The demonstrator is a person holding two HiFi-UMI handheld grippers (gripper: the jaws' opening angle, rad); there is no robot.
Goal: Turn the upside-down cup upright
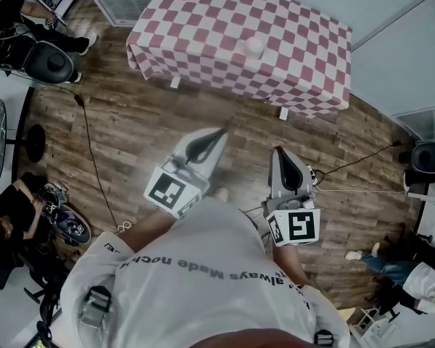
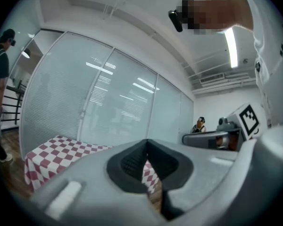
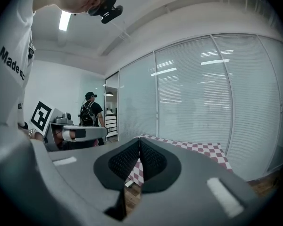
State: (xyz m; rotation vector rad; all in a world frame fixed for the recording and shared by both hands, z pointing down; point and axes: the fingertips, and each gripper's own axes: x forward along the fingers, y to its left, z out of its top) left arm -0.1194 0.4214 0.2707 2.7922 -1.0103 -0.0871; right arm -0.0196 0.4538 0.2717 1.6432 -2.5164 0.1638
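**Cup waits on the worktop, both grippers shut and empty**

Head view: the cup (image 1: 254,46) stands mouth-down, alone on the checked cloth of the worktop (image 1: 203,20), toward its near edge. The left gripper (image 1: 223,130) and right gripper (image 1: 278,152) are held out over the wooden floor (image 1: 130,122), well apart from the worktop, both pointing toward it.

Left gripper view: the left gripper (image 2: 146,149) has its two dark pads pressed together with nothing between them. A corner of the worktop (image 2: 56,149) shows beyond; the cup cannot be made out here.

Right gripper view: the right gripper (image 3: 138,147) is likewise closed, pad against pad, and empty. The worktop (image 3: 198,147) lies ahead and the cup is not visible.

Handling, as a judgement: the cup looks small, pale and plain, so probably light and thin-walled, with a smooth side that could slip or buckle under a hard squeeze. A gripper would need to open first, then take the side wall about mid-height, across its width, gently, leaving room to roll it mouth-up.
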